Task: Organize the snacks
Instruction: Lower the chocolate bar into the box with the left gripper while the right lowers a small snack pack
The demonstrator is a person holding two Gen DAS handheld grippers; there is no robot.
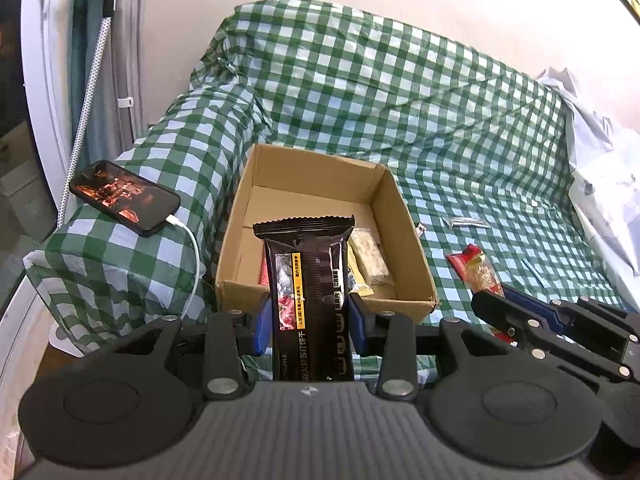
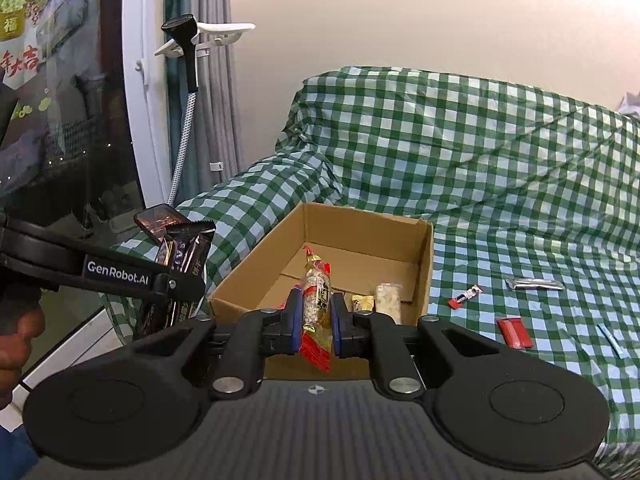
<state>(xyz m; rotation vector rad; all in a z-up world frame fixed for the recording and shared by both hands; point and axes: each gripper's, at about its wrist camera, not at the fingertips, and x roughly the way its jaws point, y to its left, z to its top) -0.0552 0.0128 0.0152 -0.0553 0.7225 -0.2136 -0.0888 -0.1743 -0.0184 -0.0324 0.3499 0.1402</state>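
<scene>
Gripping upright, we hold a black biscuit pack (image 1: pixel 310 300) in the left claw (image 1: pixel 310 322) at the cardboard box's (image 1: pixel 412 240) near wall; our right claw (image 2: pixel 316 320) pinches a clear red-ended nut snack (image 2: pixel 316 300) there too, loose wrappers (image 2: pixel 514 332) on the checkered sofa cover (image 2: pixel 500 160)

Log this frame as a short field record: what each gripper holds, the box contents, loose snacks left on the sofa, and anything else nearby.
left gripper: shut on black cracker packet, held upright in front of the box
right gripper: shut on red-and-clear snack pack
cardboard box: open, on the checked sofa cover; holds a pale bar, a small yellow packet and something red, mostly hidden
loose on sofa: silver packet, small red-and-white sweet, red packet, blue strip
armrest: phone, screen lit, cable plugged in
</scene>
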